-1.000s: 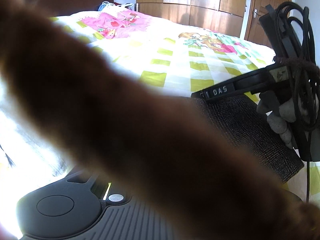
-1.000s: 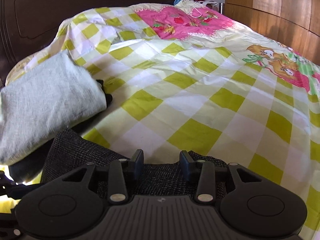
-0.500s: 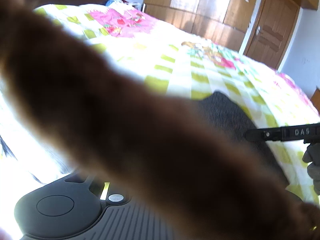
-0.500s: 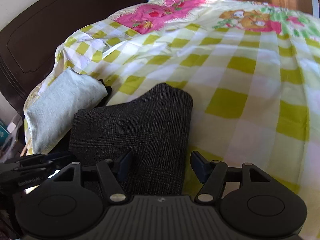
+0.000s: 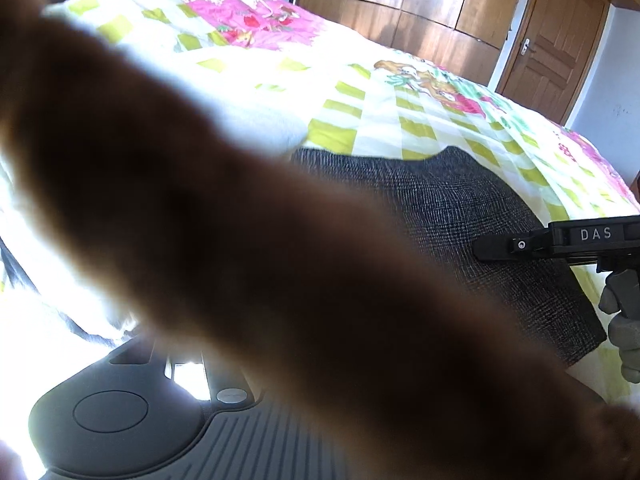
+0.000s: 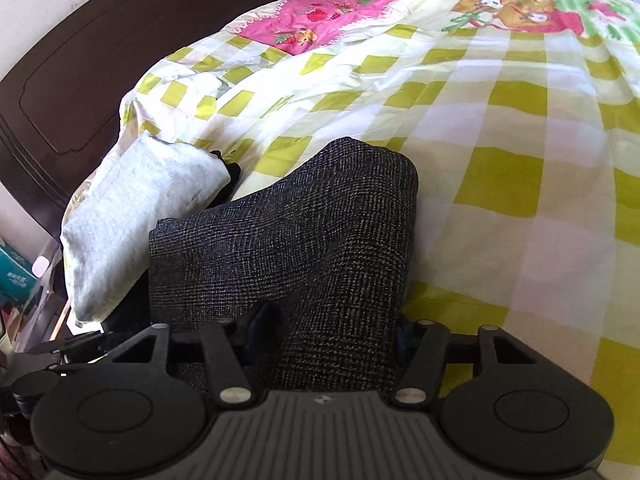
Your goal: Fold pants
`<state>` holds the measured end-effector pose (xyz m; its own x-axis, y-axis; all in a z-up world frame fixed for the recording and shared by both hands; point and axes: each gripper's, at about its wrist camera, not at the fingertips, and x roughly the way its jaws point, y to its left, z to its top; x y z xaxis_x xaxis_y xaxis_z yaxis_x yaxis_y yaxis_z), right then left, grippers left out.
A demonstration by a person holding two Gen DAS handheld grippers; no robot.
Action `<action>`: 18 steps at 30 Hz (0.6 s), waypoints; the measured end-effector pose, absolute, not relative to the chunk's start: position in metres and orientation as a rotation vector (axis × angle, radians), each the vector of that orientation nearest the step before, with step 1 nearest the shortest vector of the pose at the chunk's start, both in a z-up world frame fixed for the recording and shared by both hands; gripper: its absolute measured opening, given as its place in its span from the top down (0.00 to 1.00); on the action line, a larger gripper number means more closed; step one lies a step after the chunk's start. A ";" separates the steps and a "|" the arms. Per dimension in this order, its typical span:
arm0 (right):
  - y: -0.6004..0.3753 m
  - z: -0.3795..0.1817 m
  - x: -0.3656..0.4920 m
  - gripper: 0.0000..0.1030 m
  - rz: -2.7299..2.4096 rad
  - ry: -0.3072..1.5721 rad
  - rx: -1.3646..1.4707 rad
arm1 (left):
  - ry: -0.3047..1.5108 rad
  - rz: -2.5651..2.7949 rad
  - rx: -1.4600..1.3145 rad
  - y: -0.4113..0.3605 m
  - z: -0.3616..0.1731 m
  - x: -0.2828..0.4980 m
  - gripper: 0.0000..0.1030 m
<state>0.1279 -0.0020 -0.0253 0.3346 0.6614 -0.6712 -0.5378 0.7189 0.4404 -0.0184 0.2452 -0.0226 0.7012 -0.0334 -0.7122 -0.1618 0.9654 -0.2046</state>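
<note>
1. The pants, of dark grey woven cloth with a fine check, are laid folded on a bed, close to its near edge. In the right wrist view they are seen as a thick folded bundle with a rounded far end.
2. In the left wrist view the pants are seen as a flat dark slab on the bedspread.
3. The right hand-held gripper is placed at the near end of the pants. A raised fold of the cloth is seen between its two fingers, and its jaws are closing. Whether the pads already press on the cloth cannot be told.
4. From the left wrist view, the right hand-held gripper is seen from the side over the right part of the pants, carried by a grey-gloved hand at the right edge.
5. The left hand-held gripper is mostly hidden by a large blurred brown shape across the lens. Its jaws are opening, but nothing between them can be made out.
6. The bedspread is checked in yellow-green and white, with pink cartoon panels at the far side.
7. A pale grey folded cloth is laid just left of the pants.
8. A dark wooden headboard is seen behind the bed, and wooden wardrobe doors beyond it.
</note>
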 end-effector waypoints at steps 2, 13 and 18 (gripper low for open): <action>-0.011 -0.021 0.125 0.47 0.784 0.948 0.166 | 0.814 0.051 -0.299 0.244 -0.024 -0.016 0.46; -0.070 -0.013 0.093 0.53 0.661 0.911 0.188 | 0.846 -0.034 -0.075 0.174 -0.009 0.004 0.51; -0.110 -0.011 0.085 0.53 0.576 0.904 0.216 | 0.856 -0.125 0.026 0.131 -0.002 0.021 0.51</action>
<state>0.0849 -0.1102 -0.0112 0.4800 0.5565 -0.6782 -0.3798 0.8287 0.4112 0.0206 0.1309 -0.0020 0.6487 -0.0997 -0.7545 0.1209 0.9923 -0.0272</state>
